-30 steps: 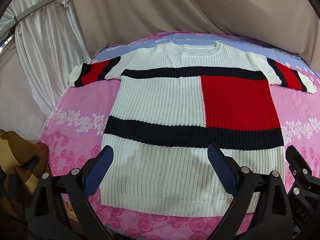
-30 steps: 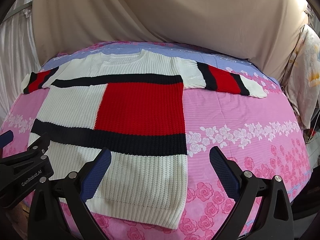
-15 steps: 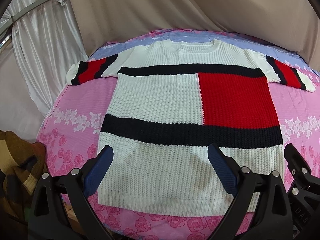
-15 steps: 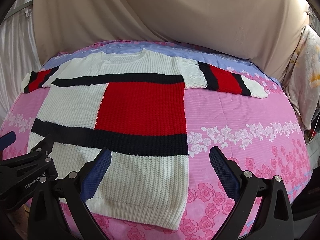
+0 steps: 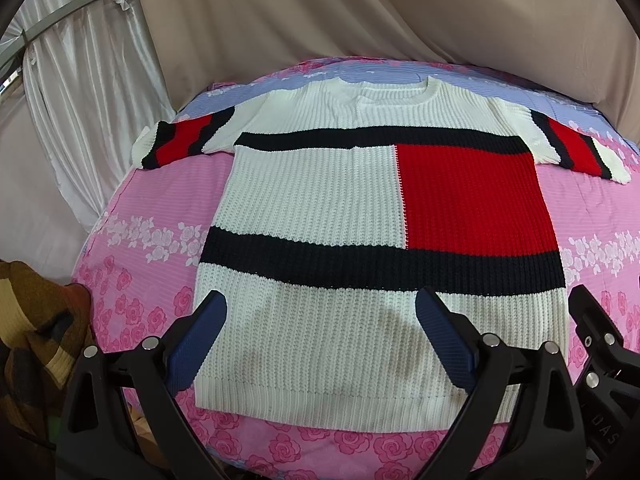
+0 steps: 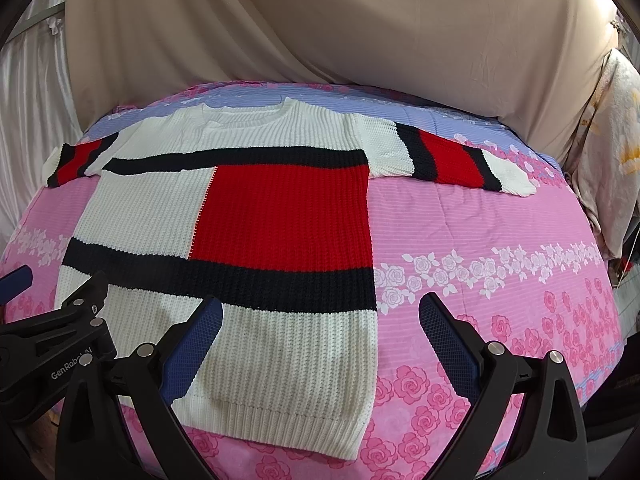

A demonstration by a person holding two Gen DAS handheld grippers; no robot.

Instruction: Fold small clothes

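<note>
A white knit sweater (image 5: 320, 208) with black bands and a red block lies flat, front up, on the pink flowered bed cover (image 5: 152, 208); both striped sleeves are spread out sideways. It also shows in the right wrist view (image 6: 280, 216). My left gripper (image 5: 322, 336) is open and empty above the sweater's lower hem. My right gripper (image 6: 320, 340) is open and empty above the hem's right corner. The left gripper's body (image 6: 52, 344) shows at the left edge of the right wrist view.
Beige drapes (image 5: 400, 12) hang behind the bed. White curtains (image 5: 88, 80) hang at the left. A brown checked cloth (image 5: 36, 328) lies off the bed's left side. A floral fabric (image 6: 612, 136) hangs at the right.
Both grippers have shifted slightly, so the sweater sits a little further left and lower in the views. Both stay open; the sweater has not moved.
</note>
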